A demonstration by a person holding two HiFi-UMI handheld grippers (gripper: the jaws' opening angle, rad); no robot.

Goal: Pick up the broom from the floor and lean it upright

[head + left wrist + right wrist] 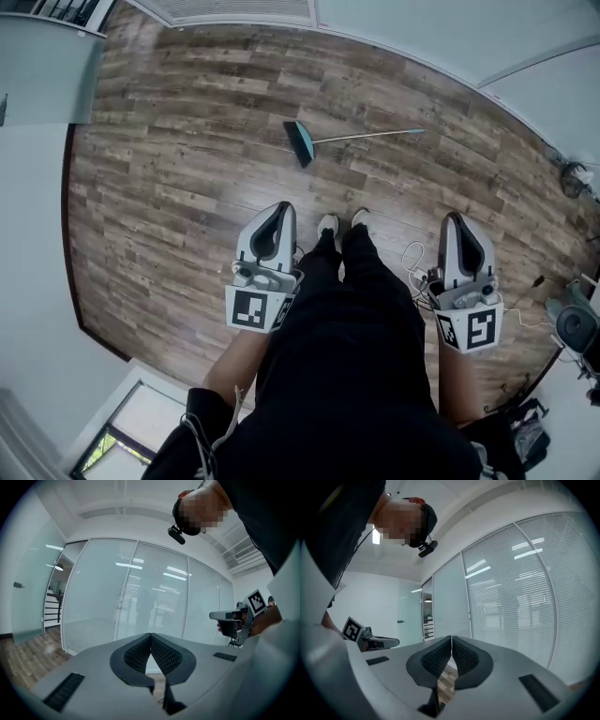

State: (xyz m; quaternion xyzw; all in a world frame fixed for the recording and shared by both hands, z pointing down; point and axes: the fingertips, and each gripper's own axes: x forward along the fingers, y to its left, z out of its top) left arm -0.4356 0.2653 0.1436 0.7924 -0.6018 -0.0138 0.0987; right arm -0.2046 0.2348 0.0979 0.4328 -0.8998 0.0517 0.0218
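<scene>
The broom point(319, 141) lies flat on the wood floor ahead of my feet, its teal head point(300, 142) to the left and its thin metal handle point(370, 136) running right. My left gripper point(279, 210) is held at waist height left of my legs, well short of the broom, its jaws shut with nothing between them. My right gripper point(453, 221) hangs on the other side of my legs, likewise shut and empty. In the left gripper view the jaw tips point(150, 634) meet and the right gripper point(234, 620) shows at the right. In the right gripper view the tips point(452, 637) also meet.
Glass partition walls with blinds point(140, 597) stand ahead at gripper height. A white wall base point(394, 42) borders the floor beyond the broom. Cables point(412, 258) trail by my right foot, and dark equipment point(574, 323) sits at the right edge.
</scene>
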